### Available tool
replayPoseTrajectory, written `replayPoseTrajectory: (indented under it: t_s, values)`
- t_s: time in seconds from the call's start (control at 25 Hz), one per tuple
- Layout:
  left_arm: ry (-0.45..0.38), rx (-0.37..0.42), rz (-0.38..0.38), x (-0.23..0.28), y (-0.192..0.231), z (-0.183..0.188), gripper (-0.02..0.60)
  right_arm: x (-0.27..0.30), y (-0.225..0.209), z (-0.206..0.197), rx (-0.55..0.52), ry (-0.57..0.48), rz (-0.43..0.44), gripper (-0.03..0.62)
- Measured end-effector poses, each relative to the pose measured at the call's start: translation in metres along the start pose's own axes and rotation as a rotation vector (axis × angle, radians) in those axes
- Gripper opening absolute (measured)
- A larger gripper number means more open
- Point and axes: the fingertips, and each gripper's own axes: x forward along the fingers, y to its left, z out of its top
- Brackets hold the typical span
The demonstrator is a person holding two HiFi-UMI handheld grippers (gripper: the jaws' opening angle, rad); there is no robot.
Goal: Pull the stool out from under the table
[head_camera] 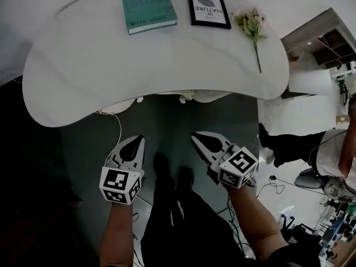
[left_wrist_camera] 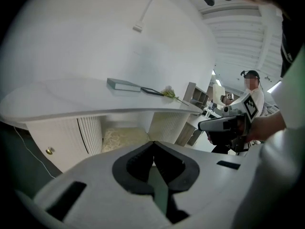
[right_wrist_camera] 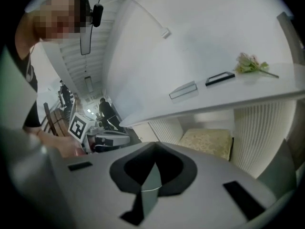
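Note:
The stool is tucked under the white table (head_camera: 83, 65). In the head view only its pale edge (head_camera: 194, 96) peeks out below the table's front rim. Its cream patterned seat (left_wrist_camera: 125, 137) sits between two ribbed white table legs, and the right gripper view shows the seat (right_wrist_camera: 207, 142) too. My left gripper (head_camera: 133, 143) and right gripper (head_camera: 201, 139) hover side by side over the dark floor, short of the table and apart from the stool. Both point at it. The left gripper (left_wrist_camera: 153, 144) is shut and empty; so is the right gripper (right_wrist_camera: 155, 147).
On the table lie a teal book (head_camera: 148, 5), a framed print (head_camera: 209, 8) and a sprig of flowers (head_camera: 251, 24). A white cable (head_camera: 118, 127) runs across the floor at the left. A shelf unit (head_camera: 328, 38) and another person (head_camera: 311, 149) are at the right.

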Motion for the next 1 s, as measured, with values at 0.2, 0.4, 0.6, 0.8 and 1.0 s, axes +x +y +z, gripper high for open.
replayPoseTrajectory:
  t_s: [0.2,0.4,0.6,0.8,1.0]
  values:
    - [-0.008,-0.006,0.008,0.049,0.011,-0.044,0.009,0.011,-0.044,-0.064,-0.022,0.046,-0.018,0.006]
    - [-0.011,-0.001,0.01,0.094,0.025,-0.094,0.009,0.03,-0.088,-0.12,-0.06,0.077,-0.021,0.006]
    - [-0.008,-0.001,0.032,0.136,0.047,-0.134,0.009,0.054,-0.136,-0.161,-0.105,0.091,-0.037,0.041]
    - [-0.035,0.026,0.048,0.171,0.08,-0.152,0.009,0.083,-0.185,-0.178,-0.113,0.072,-0.106,0.066]
    - [-0.044,0.032,0.134,0.195,0.127,-0.16,0.057,0.116,-0.229,-0.185,-0.157,0.09,-0.167,0.139]
